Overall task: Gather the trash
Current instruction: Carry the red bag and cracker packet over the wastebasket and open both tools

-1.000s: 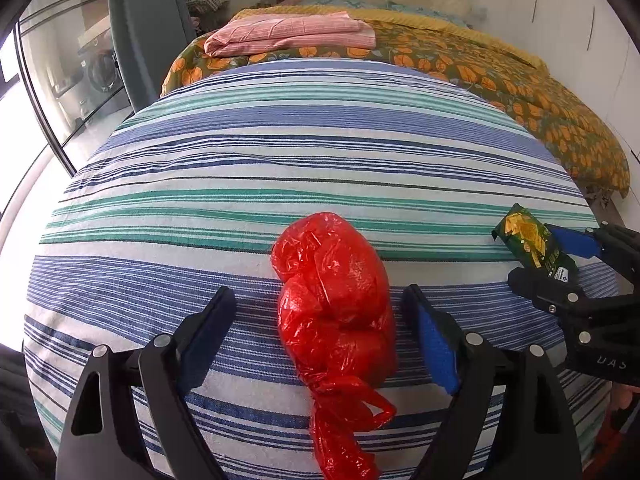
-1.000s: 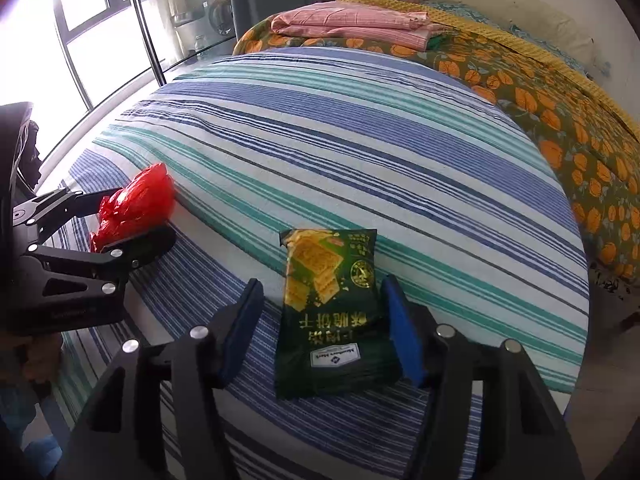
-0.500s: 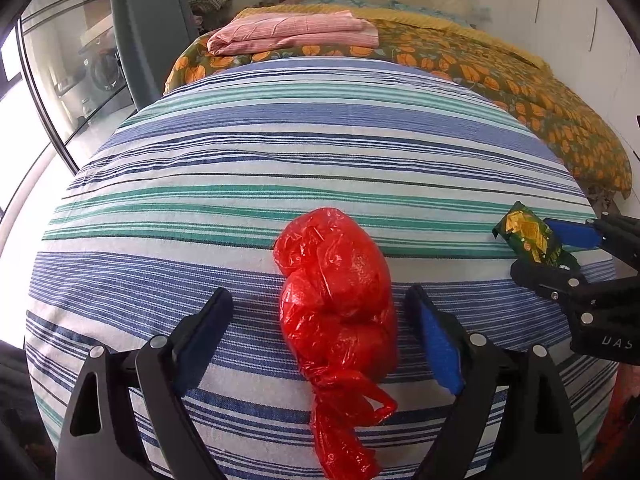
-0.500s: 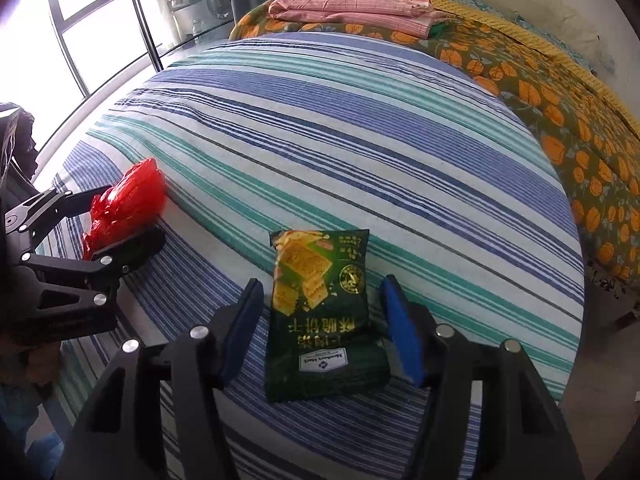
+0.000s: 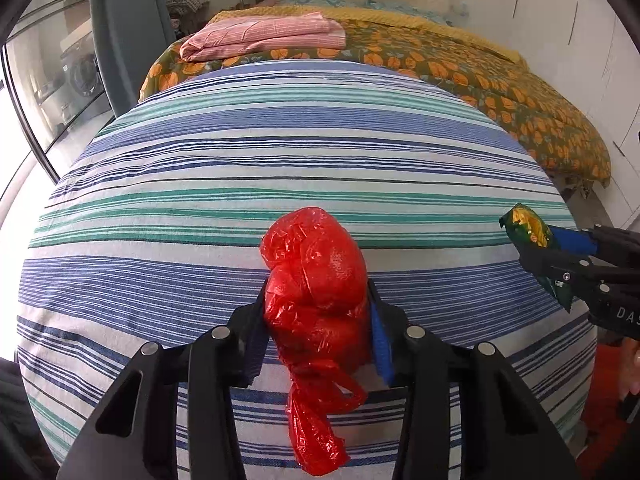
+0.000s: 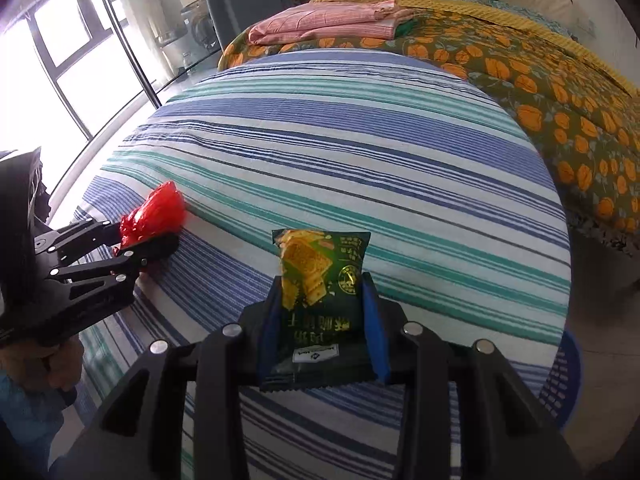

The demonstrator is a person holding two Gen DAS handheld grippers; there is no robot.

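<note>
A crumpled red plastic bag [image 5: 316, 264] lies on the striped bed sheet [image 5: 280, 160]. My left gripper [image 5: 316, 296] is closing its jaws and both pads press on the bag's sides; its knotted tail hangs toward the camera. A green snack packet [image 6: 320, 272] sits squeezed and bowed between the blue pads of my right gripper [image 6: 322, 284], whose jaws are also closing. In the left wrist view the right gripper [image 5: 560, 256] and the packet [image 5: 528, 228] show at the right edge. The right wrist view shows the left gripper [image 6: 152, 236] and the bag [image 6: 160, 210] at the left.
A folded pink cloth [image 5: 264, 36] rests on an orange-flowered quilt [image 5: 480, 76] at the far end of the bed. A blue plastic basket [image 6: 564, 380] stands on the floor beyond the bed's right edge. A glass window wall [image 6: 60, 60] runs along the left.
Both grippers stood open around their items and have now closed onto them: the left onto the red bag, the right onto the green packet, which has buckled between the pads.
</note>
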